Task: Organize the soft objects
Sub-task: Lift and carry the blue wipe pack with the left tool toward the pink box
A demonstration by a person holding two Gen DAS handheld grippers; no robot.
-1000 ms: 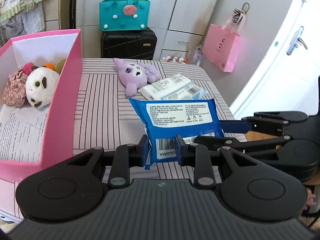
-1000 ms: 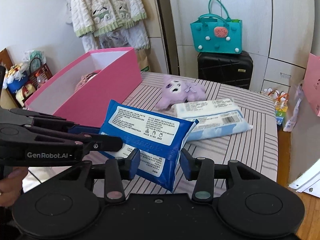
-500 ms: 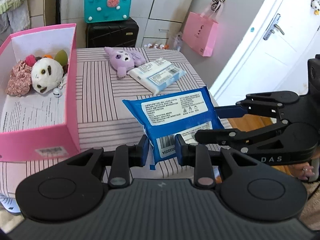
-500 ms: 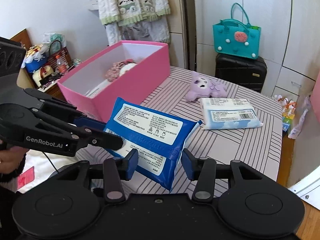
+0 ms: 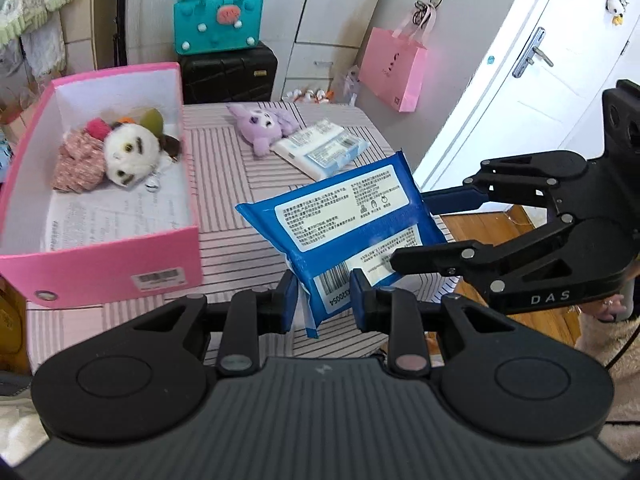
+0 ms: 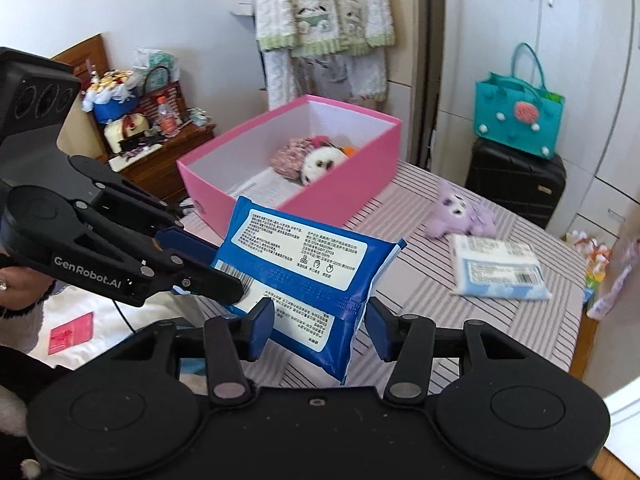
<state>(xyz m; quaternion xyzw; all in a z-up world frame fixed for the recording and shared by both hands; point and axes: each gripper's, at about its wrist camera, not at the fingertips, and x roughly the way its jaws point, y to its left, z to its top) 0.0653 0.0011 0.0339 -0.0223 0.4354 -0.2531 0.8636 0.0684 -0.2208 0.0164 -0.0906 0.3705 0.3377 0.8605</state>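
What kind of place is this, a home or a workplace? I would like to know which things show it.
Most likely a room in a home, perhaps a bedroom. A black suitcase stands by white wardrobe-like cupboards, towels or clothes hang on the wall, and a pink box with plush toys sits on the striped table.

We see a teal bag (image 5: 218, 22) on a black suitcase (image 5: 228, 74), and a pink paper bag (image 5: 392, 68) hanging nearby.
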